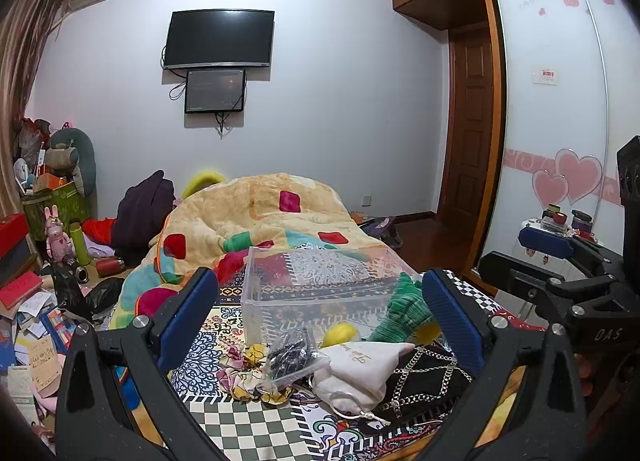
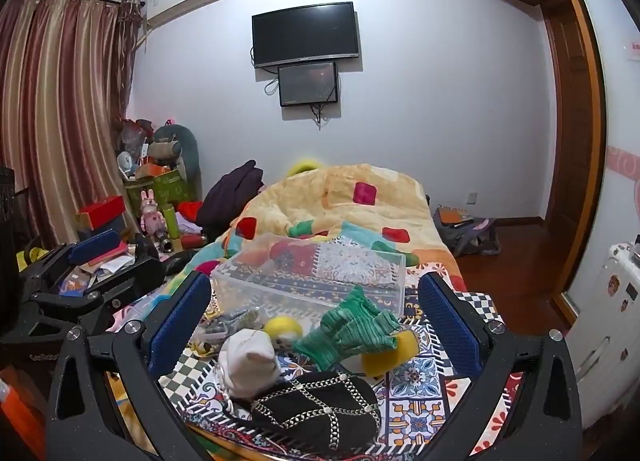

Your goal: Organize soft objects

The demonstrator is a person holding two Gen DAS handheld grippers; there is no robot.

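Note:
Soft items lie on a patterned bedspread [image 1: 248, 425] in front of a clear plastic bin [image 1: 320, 289], which also shows in the right wrist view [image 2: 308, 285]. They are a green knit glove [image 2: 352, 329], a white drawstring pouch [image 2: 250, 361], a black chain-trimmed pouch [image 2: 320, 409], a yellow ball [image 2: 282, 329], a yellow sponge [image 2: 390, 357], a floral scrunchie [image 1: 240, 365] and a plastic bag of dark items [image 1: 294, 353]. My left gripper [image 1: 320, 317] is open above them. My right gripper [image 2: 314, 321] is open above them too. Both are empty.
A colourful quilt [image 1: 256, 217] is heaped behind the bin. Books, boxes and toys [image 1: 48, 261] clutter the floor at left. The wardrobe [image 1: 552, 101] and door [image 1: 468, 141] stand right. The right gripper [image 1: 560, 261] shows in the left wrist view.

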